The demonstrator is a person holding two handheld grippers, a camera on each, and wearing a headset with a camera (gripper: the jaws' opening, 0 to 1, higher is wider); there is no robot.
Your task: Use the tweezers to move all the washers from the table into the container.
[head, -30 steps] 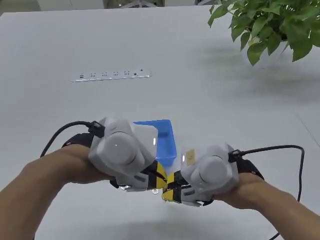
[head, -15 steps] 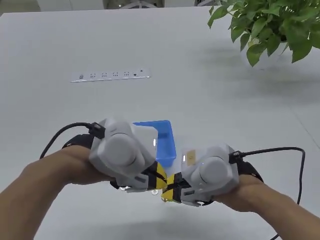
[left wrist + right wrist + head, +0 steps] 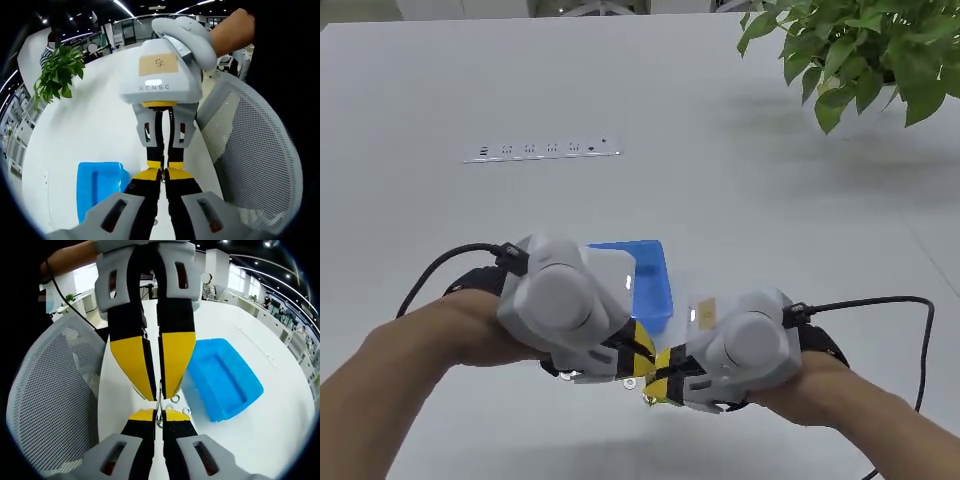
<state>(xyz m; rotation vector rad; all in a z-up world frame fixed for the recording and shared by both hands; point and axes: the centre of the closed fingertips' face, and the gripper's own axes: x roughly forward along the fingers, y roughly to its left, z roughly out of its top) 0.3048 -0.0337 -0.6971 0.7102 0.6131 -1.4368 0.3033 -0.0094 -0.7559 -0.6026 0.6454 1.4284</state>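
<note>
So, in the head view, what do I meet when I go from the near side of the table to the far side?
The left gripper and the right gripper, meeting tip to tip → the blue container → the power strip.

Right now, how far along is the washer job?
Done: nothing; the blue container looks empty. In hand: left gripper and right gripper meet tip to tip, both shut on the tweezers. Left: at least two washers lie on the table.
</note>
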